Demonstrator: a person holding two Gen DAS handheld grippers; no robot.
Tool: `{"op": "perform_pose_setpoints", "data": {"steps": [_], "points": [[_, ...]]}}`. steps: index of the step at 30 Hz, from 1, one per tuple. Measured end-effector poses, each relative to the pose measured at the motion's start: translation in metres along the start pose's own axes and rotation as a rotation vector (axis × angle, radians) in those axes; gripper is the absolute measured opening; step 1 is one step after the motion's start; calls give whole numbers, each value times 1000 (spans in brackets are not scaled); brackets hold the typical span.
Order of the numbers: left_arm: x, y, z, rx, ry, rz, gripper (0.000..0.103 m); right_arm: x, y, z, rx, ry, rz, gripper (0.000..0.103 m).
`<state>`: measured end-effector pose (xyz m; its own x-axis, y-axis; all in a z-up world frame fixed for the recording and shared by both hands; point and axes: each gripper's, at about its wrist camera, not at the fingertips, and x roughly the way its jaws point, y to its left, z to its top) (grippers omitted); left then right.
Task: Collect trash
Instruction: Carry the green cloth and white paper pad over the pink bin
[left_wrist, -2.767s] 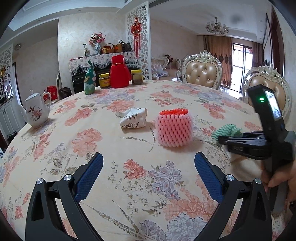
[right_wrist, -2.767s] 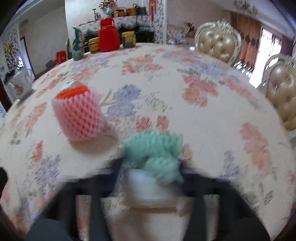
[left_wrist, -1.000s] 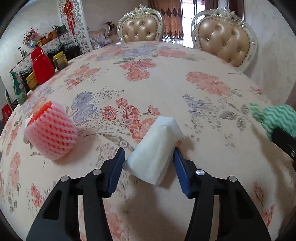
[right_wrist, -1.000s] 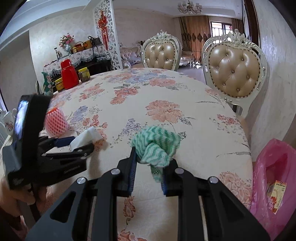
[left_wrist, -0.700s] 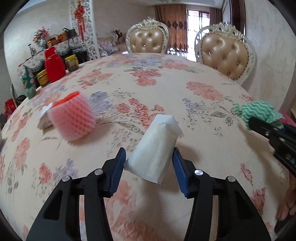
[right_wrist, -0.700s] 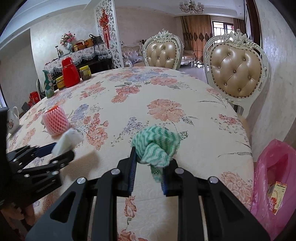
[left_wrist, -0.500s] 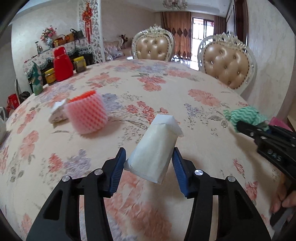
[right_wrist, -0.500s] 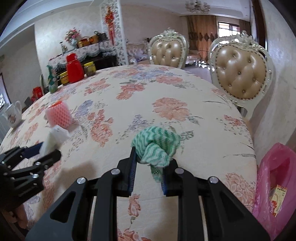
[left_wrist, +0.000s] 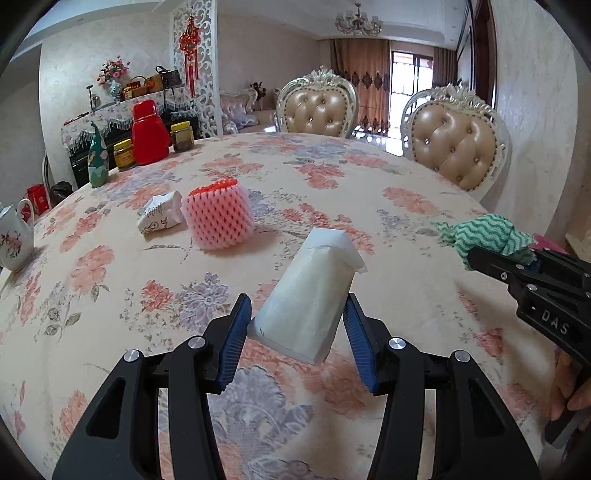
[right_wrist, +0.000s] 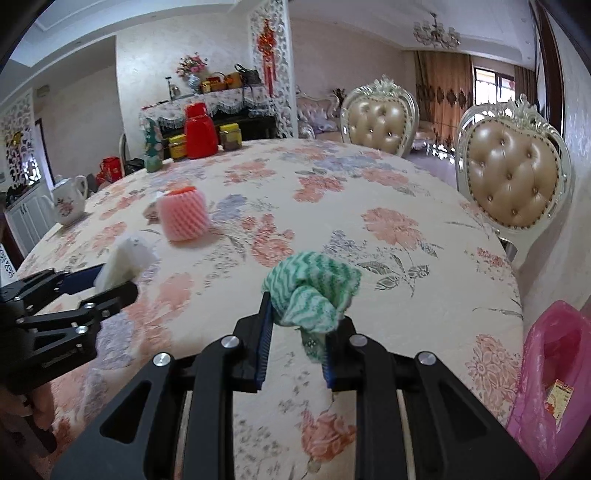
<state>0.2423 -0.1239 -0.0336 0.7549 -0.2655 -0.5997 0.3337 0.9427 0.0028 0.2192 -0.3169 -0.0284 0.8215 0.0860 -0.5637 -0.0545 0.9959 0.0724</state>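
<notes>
A home dining room — floral-clothed round table (left_wrist: 369, 177), 2 tufted ornate chairs (left_wrist: 456, 147), chandelier (left_wrist: 357, 24), teapot (left_wrist: 13, 240).

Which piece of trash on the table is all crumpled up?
The white paper wad, lying against the pink foam net. The net stands neat and round; the white packet and green cloth are held up in grippers.

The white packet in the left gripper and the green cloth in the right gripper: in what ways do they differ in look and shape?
The white packet is plain and smooth, while the green cloth has a wavy green-and-white pattern. The white packet keeps a stiff, wedge-like form with flat faces; the green cloth is crumpled into a soft bundle with a loose end hanging down. Both are lifted above the table, each clamped between blue pads: the left gripper and the right gripper.
</notes>
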Motion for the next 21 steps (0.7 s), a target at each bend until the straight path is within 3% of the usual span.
{"op": "perform_pose_setpoints", "data": {"steps": [9, 21], "points": [[-24, -33, -1, 20, -85, -61, 49, -47, -8, -9, -15, -64, -13, 22], [-27, -104, 14, 123, -125, -193, 49, -97, -73, -37, 91, -96, -143, 23]]}}
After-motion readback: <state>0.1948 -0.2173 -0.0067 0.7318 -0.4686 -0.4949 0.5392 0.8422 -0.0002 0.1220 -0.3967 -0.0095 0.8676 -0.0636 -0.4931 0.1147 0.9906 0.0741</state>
